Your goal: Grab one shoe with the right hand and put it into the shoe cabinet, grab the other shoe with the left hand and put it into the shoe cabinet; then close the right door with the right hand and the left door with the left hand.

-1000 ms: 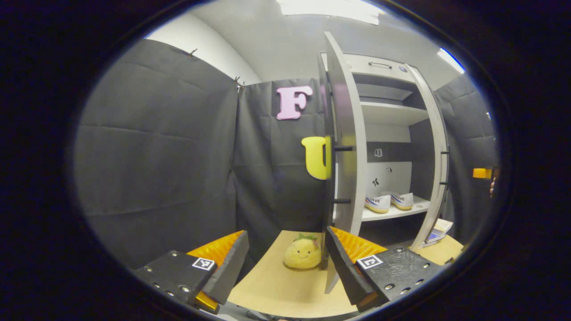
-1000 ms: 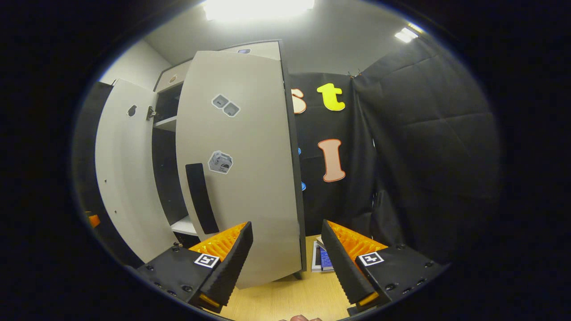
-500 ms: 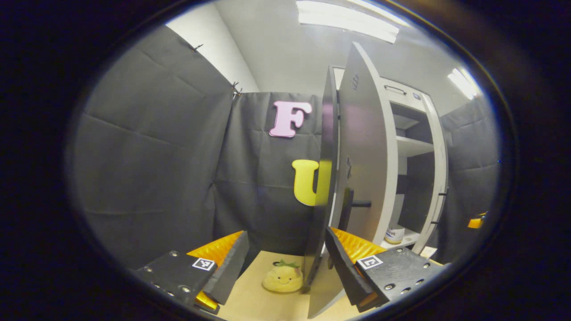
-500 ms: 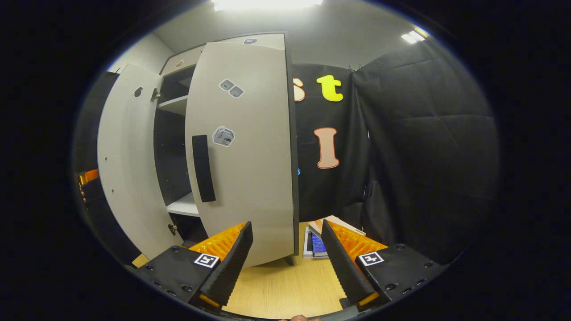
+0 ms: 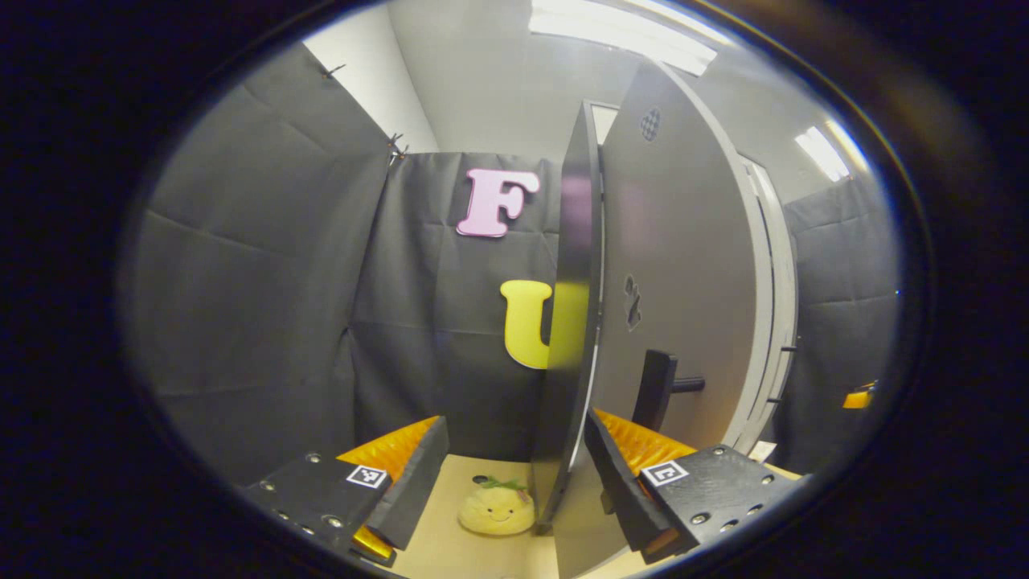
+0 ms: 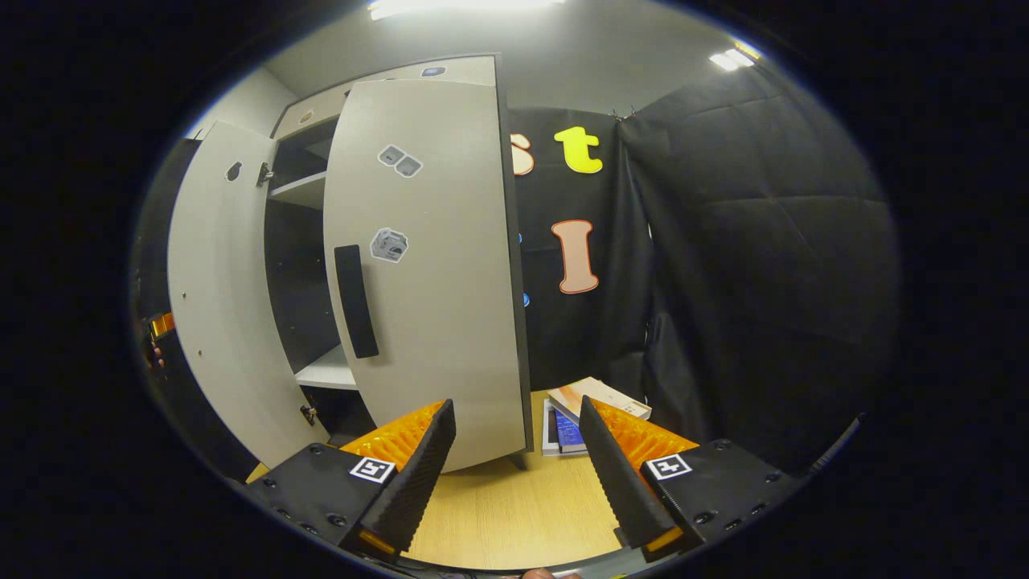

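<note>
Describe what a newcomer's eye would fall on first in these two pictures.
In the left gripper view, the tall grey left door stands edge-on just ahead of the open tongs, with a smiling yellow plush toy on the floor below. In the right gripper view, the right door stands ajar, books lying beside it.

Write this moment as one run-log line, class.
stage: closing doors | left gripper: open, at grey left cabinet door | right gripper: open, before grey right cabinet door, ajar | yellow plush toy: on wooden floor
</note>
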`<state>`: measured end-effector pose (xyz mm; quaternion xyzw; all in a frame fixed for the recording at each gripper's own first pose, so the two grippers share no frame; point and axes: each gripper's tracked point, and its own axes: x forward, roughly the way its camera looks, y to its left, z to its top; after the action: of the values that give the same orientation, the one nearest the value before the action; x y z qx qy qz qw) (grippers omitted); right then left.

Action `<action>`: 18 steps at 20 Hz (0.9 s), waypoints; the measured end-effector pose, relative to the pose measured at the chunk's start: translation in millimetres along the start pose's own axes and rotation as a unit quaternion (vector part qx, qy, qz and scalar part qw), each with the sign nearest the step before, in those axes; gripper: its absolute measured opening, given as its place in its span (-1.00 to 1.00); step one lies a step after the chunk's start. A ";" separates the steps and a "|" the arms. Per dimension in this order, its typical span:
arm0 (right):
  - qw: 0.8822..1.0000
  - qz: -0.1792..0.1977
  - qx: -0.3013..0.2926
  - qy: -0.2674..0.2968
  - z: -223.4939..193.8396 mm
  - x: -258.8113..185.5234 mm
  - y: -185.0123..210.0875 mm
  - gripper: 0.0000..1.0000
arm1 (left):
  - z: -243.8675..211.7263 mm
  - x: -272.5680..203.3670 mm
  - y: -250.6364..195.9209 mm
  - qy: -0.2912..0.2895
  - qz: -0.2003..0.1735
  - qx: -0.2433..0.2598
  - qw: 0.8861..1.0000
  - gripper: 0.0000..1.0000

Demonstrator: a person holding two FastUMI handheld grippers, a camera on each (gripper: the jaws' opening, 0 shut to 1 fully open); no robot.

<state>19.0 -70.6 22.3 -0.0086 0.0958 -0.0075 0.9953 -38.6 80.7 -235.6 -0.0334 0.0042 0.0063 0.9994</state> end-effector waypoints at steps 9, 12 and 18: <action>0.999 -0.009 0.026 0.018 -18.4 12.3 -5.6 0.95 | -3.6 -2.6 -9.7 0.014 -0.003 0.069 0.998 0.87; 0.999 -0.004 0.045 0.023 -23.3 23.5 -8.2 0.96 | -9.0 -8.6 -39.5 0.023 0.000 0.066 0.998 0.87; 0.999 -0.022 0.025 0.009 -11.5 41.0 -50.3 0.96 | -19.7 -1.2 -100.8 0.028 0.046 0.060 0.997 0.87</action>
<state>56.4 -121.8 4.2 0.0144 0.1046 -0.0322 0.9939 -38.7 -21.2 -248.5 0.0265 0.0339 0.0506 0.9978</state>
